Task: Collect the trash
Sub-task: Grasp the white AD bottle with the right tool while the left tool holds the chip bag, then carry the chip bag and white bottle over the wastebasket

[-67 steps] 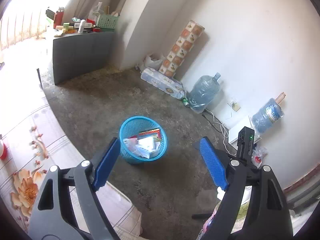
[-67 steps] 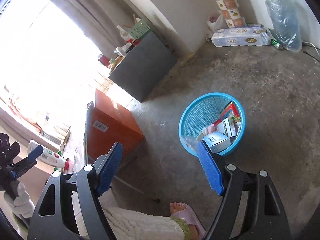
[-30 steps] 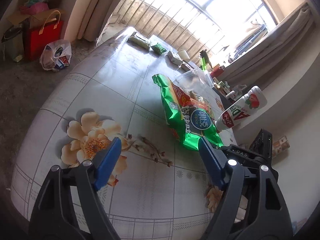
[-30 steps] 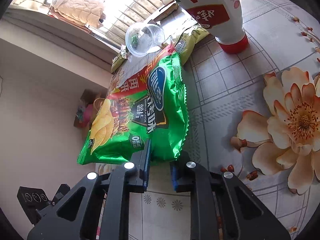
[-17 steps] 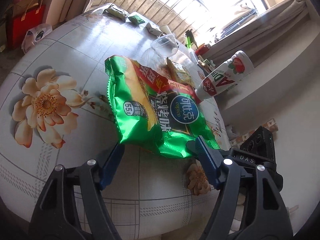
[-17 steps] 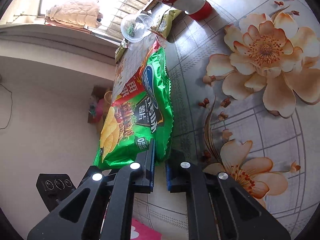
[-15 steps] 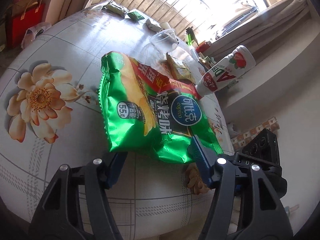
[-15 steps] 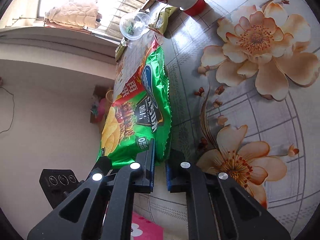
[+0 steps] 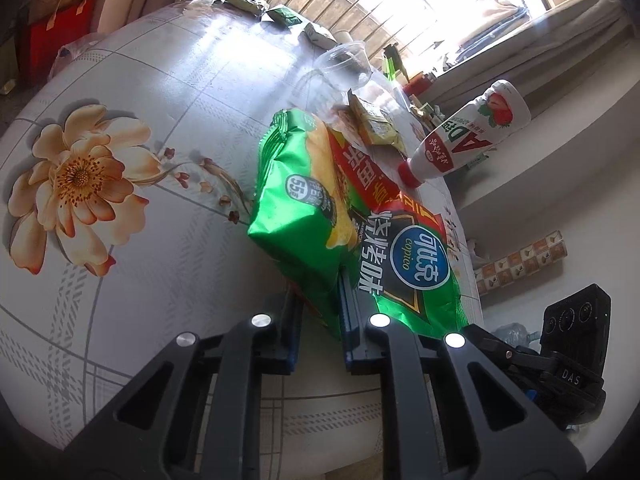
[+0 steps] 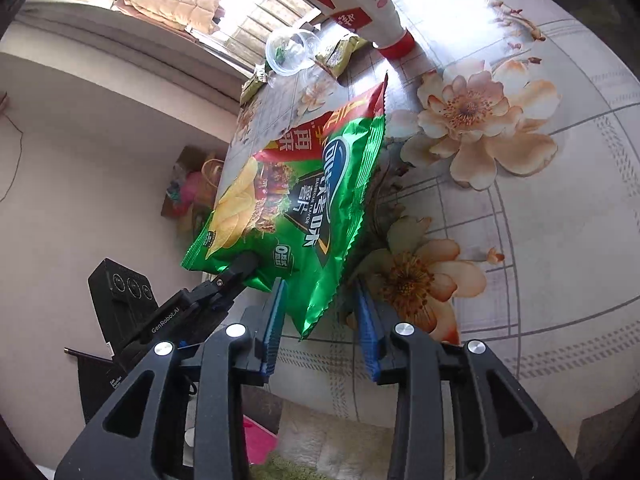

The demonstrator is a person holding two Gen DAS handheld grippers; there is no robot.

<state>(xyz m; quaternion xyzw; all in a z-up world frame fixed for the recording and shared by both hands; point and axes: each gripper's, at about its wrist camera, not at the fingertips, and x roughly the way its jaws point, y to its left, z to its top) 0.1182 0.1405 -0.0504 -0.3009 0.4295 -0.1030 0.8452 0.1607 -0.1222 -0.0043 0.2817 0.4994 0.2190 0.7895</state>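
Note:
A green chip bag (image 9: 320, 208) is lifted off the flowered table (image 9: 132, 240). My left gripper (image 9: 320, 304) is shut on the bag's near edge. In the right wrist view the same chip bag (image 10: 292, 200) hangs tilted, and the left gripper's fingers (image 10: 244, 266) pinch its lower left corner. My right gripper (image 10: 320, 312) is open, its blue pads on either side of the bag's bottom corner without pressing it.
A white AD bottle with a red cap (image 9: 460, 140) lies on the table beyond the bag, also in the right wrist view (image 10: 360, 4). A clear plastic cup (image 9: 344, 64), a small yellow-green snack packet (image 9: 376, 124) and green packets (image 9: 244, 0) lie farther back.
My left gripper has closed on the chip bag's edge. My right gripper, shut on the bag before, has opened. The bag now hangs from the left gripper.

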